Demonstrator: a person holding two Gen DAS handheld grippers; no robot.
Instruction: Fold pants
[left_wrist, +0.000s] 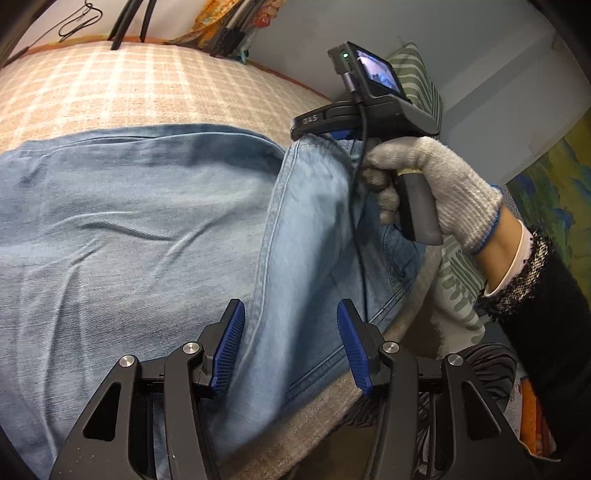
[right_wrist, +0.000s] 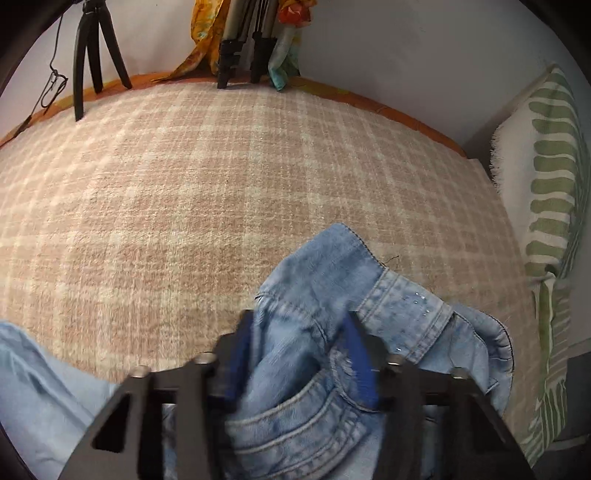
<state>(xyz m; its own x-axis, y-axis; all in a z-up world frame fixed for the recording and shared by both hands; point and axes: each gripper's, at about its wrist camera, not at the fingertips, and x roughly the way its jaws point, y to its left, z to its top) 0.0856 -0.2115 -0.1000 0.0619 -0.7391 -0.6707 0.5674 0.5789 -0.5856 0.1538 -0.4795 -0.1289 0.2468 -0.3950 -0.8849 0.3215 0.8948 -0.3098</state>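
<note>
Checked blanket (right_wrist: 221, 177) under denim pants (left_wrist: 129, 221)

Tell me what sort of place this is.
Probably a bedroom at home, rigged for recording. The jeans lie on what looks like a bed under a checked blanket, a pillow sits at its end, and tripods stand along the wall.

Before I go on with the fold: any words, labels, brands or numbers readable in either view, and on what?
"DAS", or close to it, small and faint: side of the right gripper, seen from the left wrist.
Camera screen on top of it: picture only, no readable text.
Jeans: no label readable.
</note>
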